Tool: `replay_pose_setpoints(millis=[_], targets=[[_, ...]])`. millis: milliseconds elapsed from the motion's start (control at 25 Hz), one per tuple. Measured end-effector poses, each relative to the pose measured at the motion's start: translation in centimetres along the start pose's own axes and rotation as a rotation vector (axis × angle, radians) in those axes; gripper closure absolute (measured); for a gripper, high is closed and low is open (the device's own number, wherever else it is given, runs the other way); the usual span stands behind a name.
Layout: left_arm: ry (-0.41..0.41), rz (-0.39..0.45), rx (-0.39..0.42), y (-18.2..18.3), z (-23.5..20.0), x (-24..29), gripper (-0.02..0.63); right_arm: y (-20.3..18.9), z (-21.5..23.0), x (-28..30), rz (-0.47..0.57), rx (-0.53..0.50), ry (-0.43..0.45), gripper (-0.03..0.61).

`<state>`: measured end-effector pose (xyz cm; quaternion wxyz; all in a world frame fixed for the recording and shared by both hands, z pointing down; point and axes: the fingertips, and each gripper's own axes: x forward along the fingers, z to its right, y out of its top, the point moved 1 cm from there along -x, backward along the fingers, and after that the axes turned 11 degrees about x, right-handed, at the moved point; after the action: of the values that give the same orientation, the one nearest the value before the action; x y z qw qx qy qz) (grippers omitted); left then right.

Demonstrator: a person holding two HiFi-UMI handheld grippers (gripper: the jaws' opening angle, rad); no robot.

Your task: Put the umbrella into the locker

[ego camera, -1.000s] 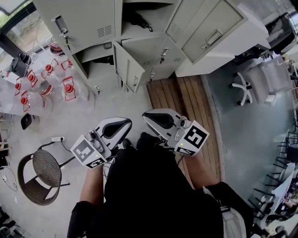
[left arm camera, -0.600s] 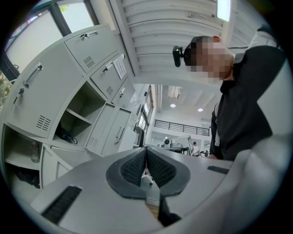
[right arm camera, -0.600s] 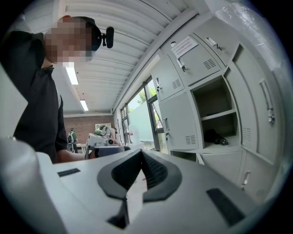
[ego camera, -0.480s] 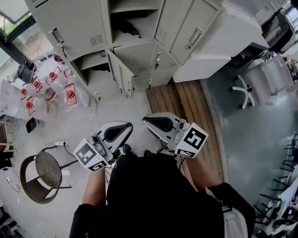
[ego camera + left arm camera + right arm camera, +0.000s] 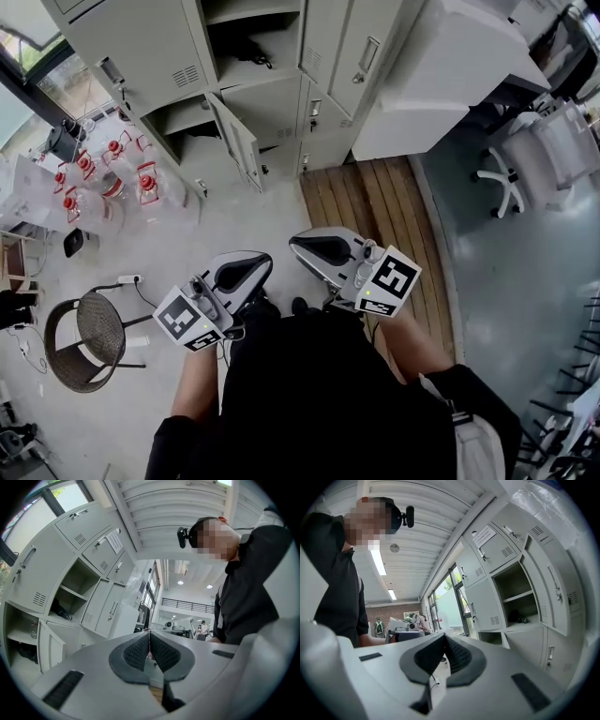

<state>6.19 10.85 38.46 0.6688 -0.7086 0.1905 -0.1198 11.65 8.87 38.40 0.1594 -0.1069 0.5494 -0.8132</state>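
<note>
In front of the locker | left claw, right claw are pressed together, nothing carried | dark bundle shelved inside is judged the umbrella.

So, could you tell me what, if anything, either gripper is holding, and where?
Nothing is held: the left gripper and right gripper are both shut, empty.

The person is walking along. The lockers are sliding left in the head view, and more of them is showing.
</note>
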Motion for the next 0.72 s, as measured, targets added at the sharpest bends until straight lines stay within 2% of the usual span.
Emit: replay_pose_setpoints(millis=[280,720], targets=[[0.033,-0.024,0.0,-0.9,2.6,0.1,0.597,-1.4,-1.1,-2.1,-0.002,0.03,0.046,0.568],[0.058,-0.045,0.029,-0.9,4.4,0.2,0.597,-1.1,-1.8,-3.8,0.027,0.034,0.053,0.568]])
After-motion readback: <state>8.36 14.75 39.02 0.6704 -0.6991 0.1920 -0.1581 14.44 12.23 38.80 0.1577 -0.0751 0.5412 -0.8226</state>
